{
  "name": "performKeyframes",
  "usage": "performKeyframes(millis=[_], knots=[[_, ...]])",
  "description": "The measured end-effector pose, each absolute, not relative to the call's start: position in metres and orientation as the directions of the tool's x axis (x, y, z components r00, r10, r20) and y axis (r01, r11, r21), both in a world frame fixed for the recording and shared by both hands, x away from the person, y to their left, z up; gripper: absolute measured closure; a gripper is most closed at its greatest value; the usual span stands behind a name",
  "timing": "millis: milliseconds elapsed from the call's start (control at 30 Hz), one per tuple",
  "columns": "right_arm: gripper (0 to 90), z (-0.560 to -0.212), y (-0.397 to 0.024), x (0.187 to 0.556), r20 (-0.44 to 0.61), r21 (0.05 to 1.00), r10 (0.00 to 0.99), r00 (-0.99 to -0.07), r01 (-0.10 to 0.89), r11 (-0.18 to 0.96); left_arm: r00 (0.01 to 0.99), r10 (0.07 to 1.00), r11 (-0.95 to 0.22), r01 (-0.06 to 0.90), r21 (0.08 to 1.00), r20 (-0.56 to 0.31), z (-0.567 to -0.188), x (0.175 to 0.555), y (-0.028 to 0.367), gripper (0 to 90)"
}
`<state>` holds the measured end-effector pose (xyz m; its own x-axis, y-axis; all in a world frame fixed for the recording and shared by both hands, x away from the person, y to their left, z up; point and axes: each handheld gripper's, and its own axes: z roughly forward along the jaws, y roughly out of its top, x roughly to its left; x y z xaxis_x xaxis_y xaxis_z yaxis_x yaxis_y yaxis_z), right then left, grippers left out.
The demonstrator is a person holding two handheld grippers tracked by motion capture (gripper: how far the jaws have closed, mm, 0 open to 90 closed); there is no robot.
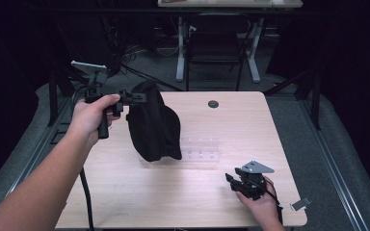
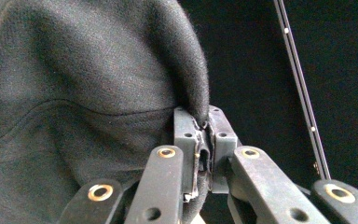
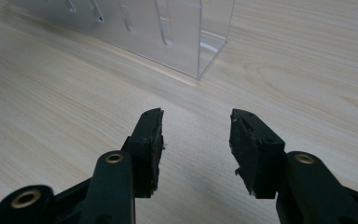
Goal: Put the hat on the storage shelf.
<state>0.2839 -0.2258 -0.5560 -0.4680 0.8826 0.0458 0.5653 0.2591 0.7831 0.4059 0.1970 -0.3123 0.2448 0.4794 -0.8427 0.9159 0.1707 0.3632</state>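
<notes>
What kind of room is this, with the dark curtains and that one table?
Probably a recording lab: a wooden table ringed by black drapes, hand-held claws, left claw pinching black cloth, trailing cables, and another desk behind.

Both grippers black: left gripper (image 2: 204,135) and right gripper (image 3: 196,144) linkages carry brass-ringed pivot holes behind worn, ragged jaw pads.

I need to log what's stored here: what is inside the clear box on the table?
The visible slots of the clear box look empty. The black cloth, hanging from the shut left gripper, covers the box's left end, so that part cannot be checked.
</notes>
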Motion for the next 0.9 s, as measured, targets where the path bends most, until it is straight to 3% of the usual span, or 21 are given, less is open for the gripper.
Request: performKeyframes(millis=[467, 900], knots=[[54.0, -0.555, -0.227, 0.284, 0.044, 0.782, 0.883, -0.466, 0.566, 0.26, 0.276, 0.56, 0.113, 0.908, 0.402, -0.781, -0.299, 0.408, 0.179, 85.4], [54.0, -0.554, -0.227, 0.284, 0.056, 0.787, 0.881, -0.469, 0.564, 0.25, 0.261, 0.594, 0.126, 0.904, 0.408, -0.761, -0.297, 0.41, 0.188, 85.4]])
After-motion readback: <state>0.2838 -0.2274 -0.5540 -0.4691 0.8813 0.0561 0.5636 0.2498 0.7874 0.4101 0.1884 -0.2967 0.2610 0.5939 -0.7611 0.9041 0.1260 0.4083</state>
